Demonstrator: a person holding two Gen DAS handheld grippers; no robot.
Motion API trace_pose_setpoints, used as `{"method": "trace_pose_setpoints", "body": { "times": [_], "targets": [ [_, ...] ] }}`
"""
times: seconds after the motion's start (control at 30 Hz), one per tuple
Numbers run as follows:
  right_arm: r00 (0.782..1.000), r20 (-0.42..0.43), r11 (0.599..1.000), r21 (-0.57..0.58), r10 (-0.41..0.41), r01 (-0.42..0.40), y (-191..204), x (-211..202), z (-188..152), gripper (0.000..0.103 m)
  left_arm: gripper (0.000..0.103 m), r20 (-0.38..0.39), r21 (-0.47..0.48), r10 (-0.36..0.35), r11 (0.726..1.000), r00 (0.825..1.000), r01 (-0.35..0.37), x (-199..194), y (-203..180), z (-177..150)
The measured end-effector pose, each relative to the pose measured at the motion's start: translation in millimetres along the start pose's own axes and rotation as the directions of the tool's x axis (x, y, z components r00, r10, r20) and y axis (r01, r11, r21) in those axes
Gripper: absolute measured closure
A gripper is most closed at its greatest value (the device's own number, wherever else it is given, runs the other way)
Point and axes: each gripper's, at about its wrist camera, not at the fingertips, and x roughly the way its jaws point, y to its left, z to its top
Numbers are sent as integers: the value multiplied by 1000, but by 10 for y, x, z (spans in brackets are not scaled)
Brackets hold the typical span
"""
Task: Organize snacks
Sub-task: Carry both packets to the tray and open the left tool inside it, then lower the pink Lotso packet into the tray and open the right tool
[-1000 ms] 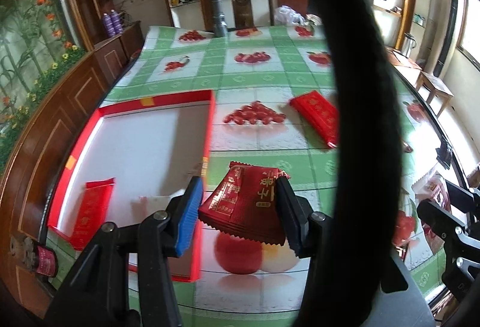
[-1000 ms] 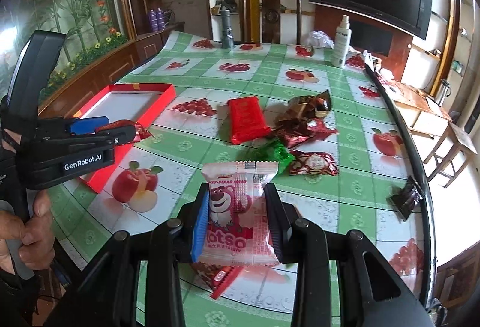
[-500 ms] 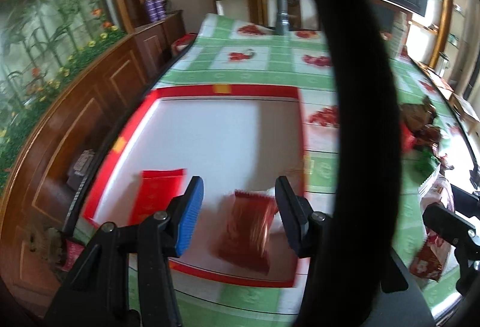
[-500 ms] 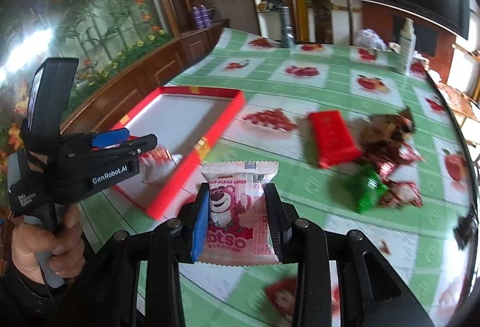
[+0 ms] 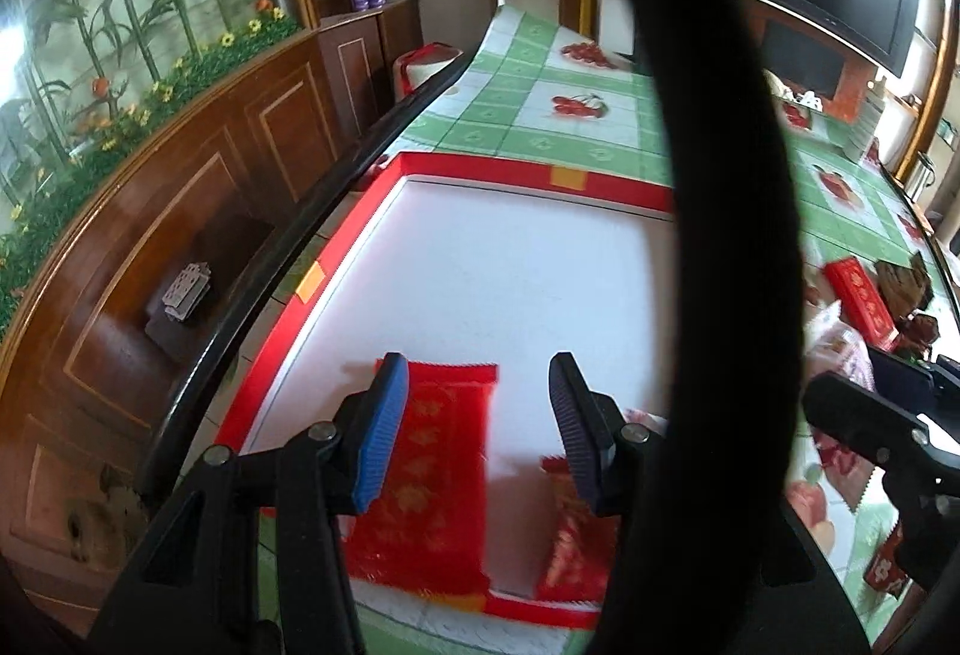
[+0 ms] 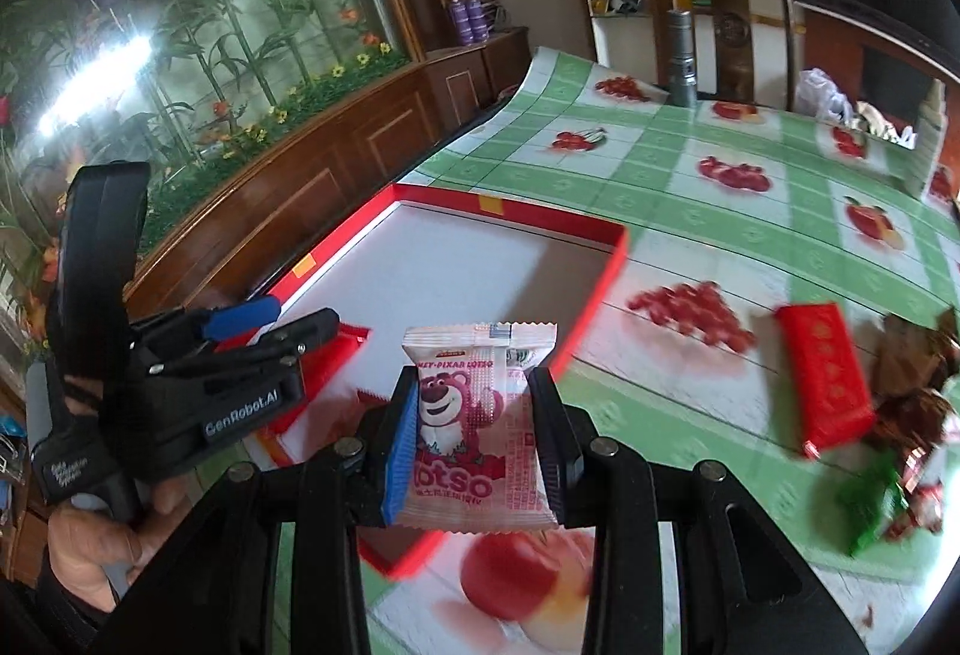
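While we hover left gripper (image 5: 477,418) over red tray (image 5: 528,173), jaws apart, nothing between; red packets (image 5: 429,466) lie on tray floor.

Right view: right gripper (image 6: 474,436) clamped on pink Lotso packet (image 6: 474,415), near tray corner. Next, we judge: carry over wall, release. Left tool reads "GenRobot.AI".

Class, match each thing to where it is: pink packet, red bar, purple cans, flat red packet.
1 pink packet
2 red bar
3 purple cans
4 flat red packet

a in the tray
b on the cabinet
c in the right tongs
d on the tablecloth

Pairs: 1-c, 2-d, 3-b, 4-a
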Motion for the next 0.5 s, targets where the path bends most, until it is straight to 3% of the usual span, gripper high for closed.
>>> {"method": "trace_pose_setpoints", "body": {
  "times": [0.23, 0.43, 0.5],
  "targets": [
    [998, -60, 1000, 12, 18, -17, 30, 550, 166, 68, 52, -54, -10, 21, 1000, 998, -22, 317, 73, 54],
    [993, -120, 1000, 9, 10, -8, 21, 783, 139, 66, 51, -96, -31, 14, 999, 995, -17, 443, 148, 36],
    [992, -124, 1000, 11, 9, -8, 20, 786, 125, 66, 38, -100, -30, 24, 999, 995, -27, 451, 160, 30]
  ]
}}
